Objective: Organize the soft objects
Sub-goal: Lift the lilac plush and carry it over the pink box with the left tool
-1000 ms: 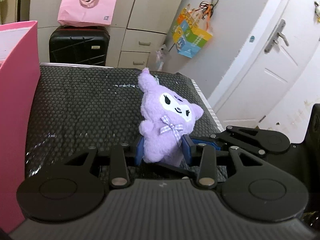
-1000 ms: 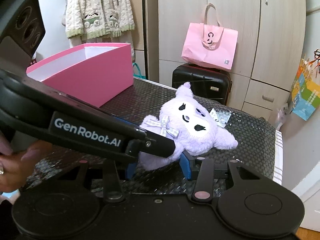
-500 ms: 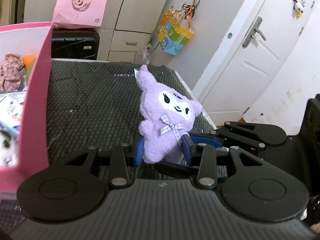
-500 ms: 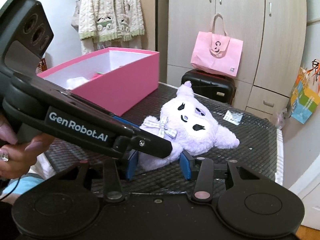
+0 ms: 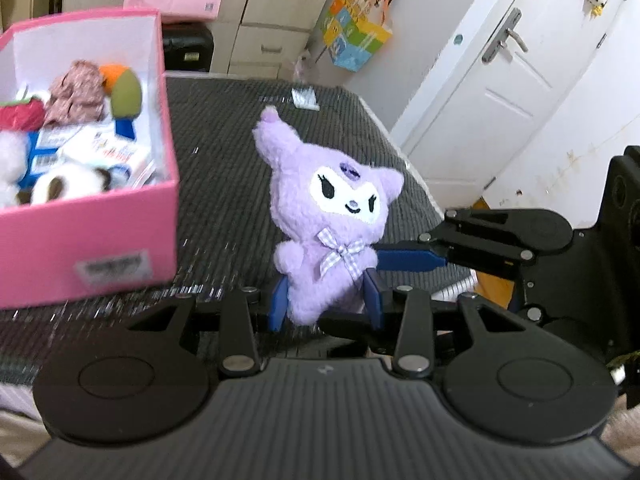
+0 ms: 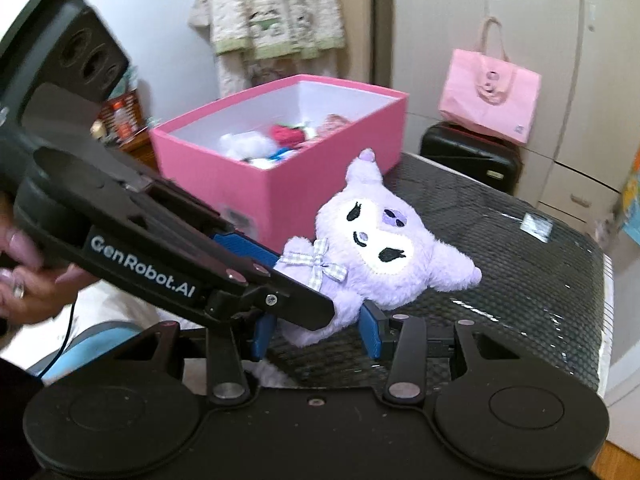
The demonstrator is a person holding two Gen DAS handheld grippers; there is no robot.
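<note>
The fluffy purple plush doll (image 5: 328, 216) has a soft pile and a woven gingham cloth bow (image 5: 340, 254). My left hand-held gripper (image 5: 326, 298) is matt black plastic with smooth blue pads (image 5: 371, 296). The pink cardboard box (image 5: 92, 236) looks smooth; the black tabletop (image 6: 520, 280) is dimpled and glossy.

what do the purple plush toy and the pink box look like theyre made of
Purple plush toy: soft, fuzzy fleece-like fabric, matte, with an embroidered-looking face and a gingham ribbon bow; presumably stuffed.
Pink box: apparently stiff cardboard, smooth pink outside, white inside, with straight thin walls and sharp corners; a printed label sits on its side.
</note>
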